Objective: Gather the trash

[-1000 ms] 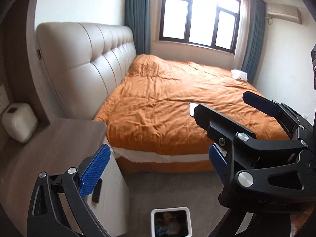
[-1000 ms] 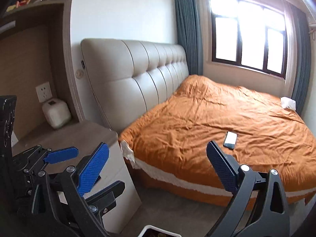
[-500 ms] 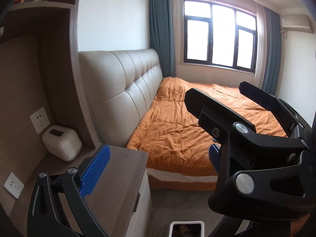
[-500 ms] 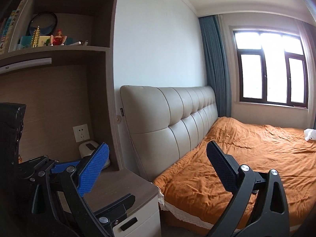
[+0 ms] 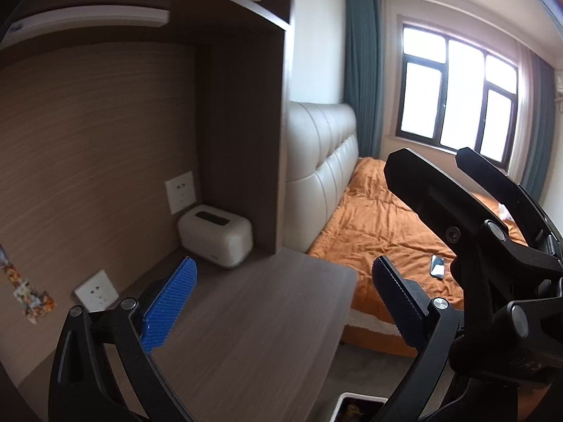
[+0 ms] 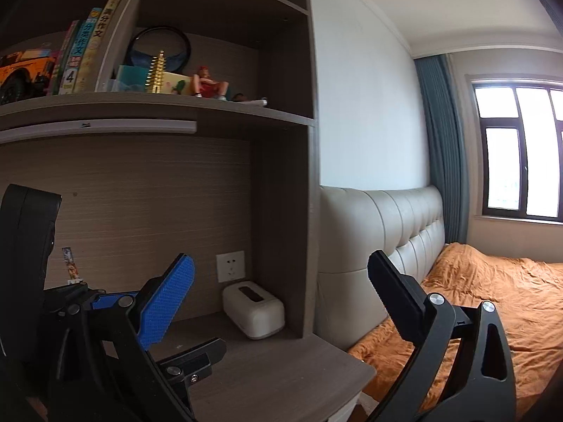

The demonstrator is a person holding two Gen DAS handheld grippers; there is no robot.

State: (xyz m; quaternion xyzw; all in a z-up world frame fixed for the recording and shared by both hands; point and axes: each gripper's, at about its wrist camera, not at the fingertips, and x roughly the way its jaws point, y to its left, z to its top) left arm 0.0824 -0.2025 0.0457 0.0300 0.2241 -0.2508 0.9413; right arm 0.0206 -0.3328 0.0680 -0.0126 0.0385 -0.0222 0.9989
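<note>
Daylit bedroom [image 6: 369,105] (orange bed [image 6: 492,299])

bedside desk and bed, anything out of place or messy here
Little stands out. The desk top looks bare apart from a white box at the back. A phone lies loose on the rumpled orange bedspread, and a colourful strip hangs askew on the wall panel.

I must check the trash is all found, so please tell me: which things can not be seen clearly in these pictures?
- Trash bin, left wrist view: cut off by the bottom edge; contents unclear.
- Bed, left wrist view: partly hidden by the right hand-held gripper.
- Desk, right wrist view: left part hidden by both grippers.
</note>
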